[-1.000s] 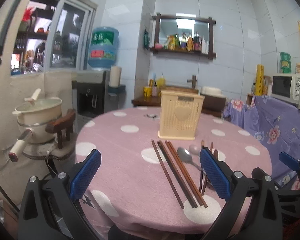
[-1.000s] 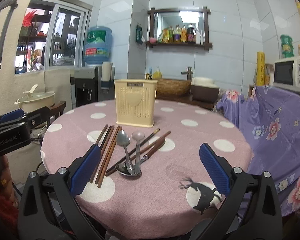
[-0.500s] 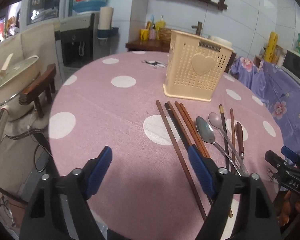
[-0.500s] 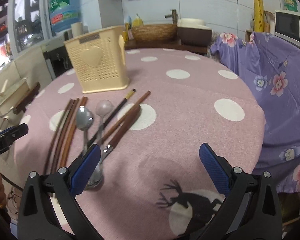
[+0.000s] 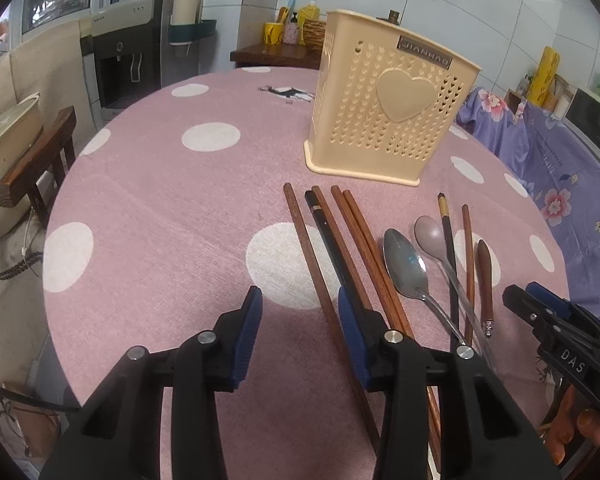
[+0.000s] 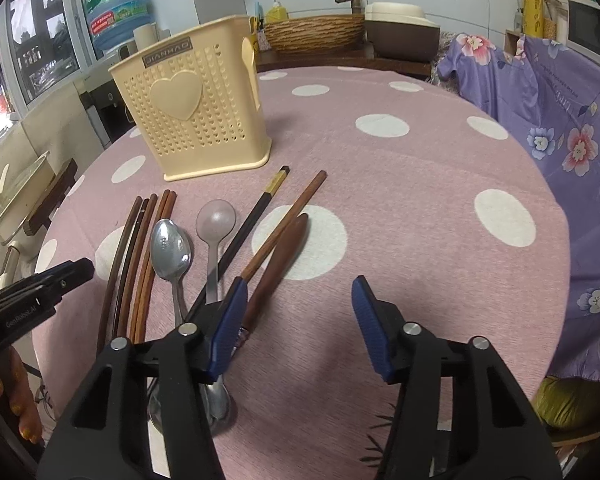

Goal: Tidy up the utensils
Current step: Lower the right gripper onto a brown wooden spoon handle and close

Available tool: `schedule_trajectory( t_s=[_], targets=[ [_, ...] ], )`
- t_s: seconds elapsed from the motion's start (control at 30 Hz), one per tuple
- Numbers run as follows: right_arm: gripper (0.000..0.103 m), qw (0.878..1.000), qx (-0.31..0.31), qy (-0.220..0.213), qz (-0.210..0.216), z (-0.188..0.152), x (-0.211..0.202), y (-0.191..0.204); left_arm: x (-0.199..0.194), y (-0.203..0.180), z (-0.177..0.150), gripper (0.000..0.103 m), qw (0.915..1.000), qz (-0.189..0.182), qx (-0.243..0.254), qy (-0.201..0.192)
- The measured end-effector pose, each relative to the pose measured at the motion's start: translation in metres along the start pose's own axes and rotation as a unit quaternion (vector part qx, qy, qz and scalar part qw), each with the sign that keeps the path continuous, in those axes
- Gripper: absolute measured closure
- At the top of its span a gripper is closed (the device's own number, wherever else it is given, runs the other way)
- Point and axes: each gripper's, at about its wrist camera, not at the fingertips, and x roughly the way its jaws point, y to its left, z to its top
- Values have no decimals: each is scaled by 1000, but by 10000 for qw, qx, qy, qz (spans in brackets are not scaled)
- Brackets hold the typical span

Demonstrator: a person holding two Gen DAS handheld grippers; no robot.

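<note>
The round bench (image 5: 160, 208) wears a pink cloth with white dots, and the cream utensil holder (image 5: 384, 116) stands upright toward twelve o'clock in the left wrist view, a heart moulded on its perforated face.

Just in front of the holder, the utensils lie flat on the cloth. A bundle of brown chopsticks (image 5: 340, 248) fans toward six o'clock. To its three o'clock side lies a metal spoon (image 5: 406, 270), bowl up, then a pale plastic spoon (image 5: 430, 230), a black chopstick with a gold band (image 5: 450, 256), a single brown chopstick (image 5: 468, 264) and a dark wooden spoon (image 5: 485, 276).

The left tool (image 5: 300, 320) hovers over the near end of the brown bundle with its jaws closing. One blue pad sits over bare cloth, the other rides above the sticks; one brown stick runs into the gap, but the pads do not press on it.

The right tool (image 6: 298, 320) points down at bare cloth at about five o'clock from the wooden spoon (its jaws are also closing, with only tablecloth between them). Its left pad overlaps the handles of the wooden spoon and the single chopstick in the picture; whether it touches them I cannot tell.
</note>
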Motion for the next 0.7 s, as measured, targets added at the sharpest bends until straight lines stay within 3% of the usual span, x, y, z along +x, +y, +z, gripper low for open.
schedule_trajectory(
  t_s=[0.2,0.47,0.7],
  targets=[
    [60,9994,143,295,-131,11,24,6,6,1,4,64,9999,46,-9,94],
    [74,9982,122,290,-509,24,39,11,14,0,6,64,9998,104,35,183],
    [81,9976,-42,328,-601,33,48,14,24,-4,16,64,9995,201,39,259]
  ],
)
